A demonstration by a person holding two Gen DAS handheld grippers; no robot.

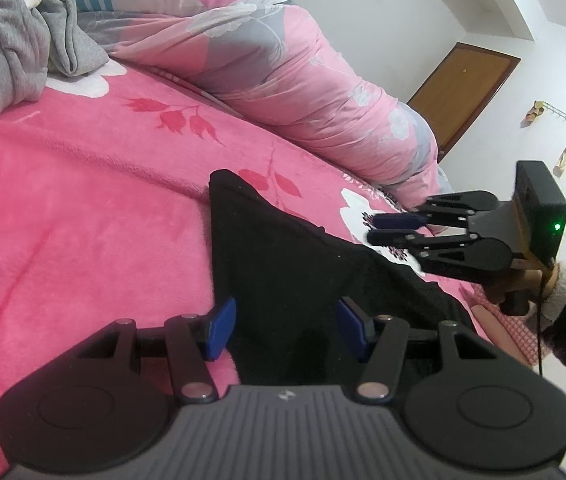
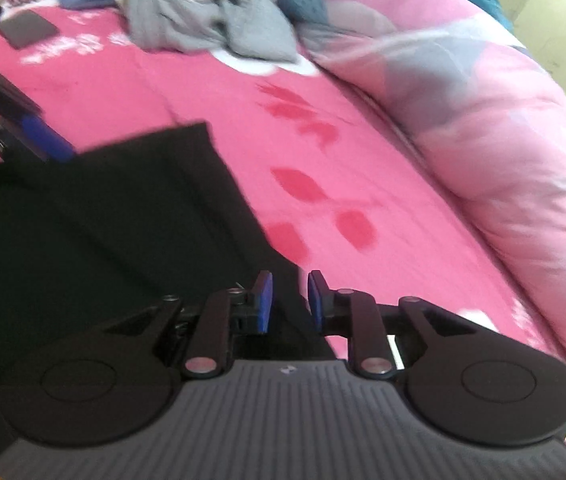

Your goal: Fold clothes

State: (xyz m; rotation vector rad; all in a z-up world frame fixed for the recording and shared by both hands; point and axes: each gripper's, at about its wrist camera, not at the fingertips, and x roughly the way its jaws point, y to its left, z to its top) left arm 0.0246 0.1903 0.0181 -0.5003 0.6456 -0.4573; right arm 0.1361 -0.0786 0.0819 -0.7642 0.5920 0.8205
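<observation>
A black garment (image 1: pixel 283 264) lies flat on the pink bedspread (image 1: pixel 83 200); it also shows in the right wrist view (image 2: pixel 103 216). My left gripper (image 1: pixel 286 330) is open, its blue pads on either side of the garment's near edge, with cloth between them. My right gripper (image 2: pixel 289 300) hovers over the garment's right edge with a narrow gap between the pads and nothing held; it shows in the left wrist view (image 1: pixel 379 229), raised above the cloth. The left gripper's blue fingertip (image 2: pixel 45 138) shows at the garment's far left corner.
A rolled pink and grey floral quilt (image 1: pixel 283 60) runs along the far side of the bed. A heap of grey clothes (image 1: pixel 11 40) lies at the back left. A dark flat device (image 2: pixel 27 30) lies on the bedspread. A wooden door (image 1: pixel 463 92) is beyond.
</observation>
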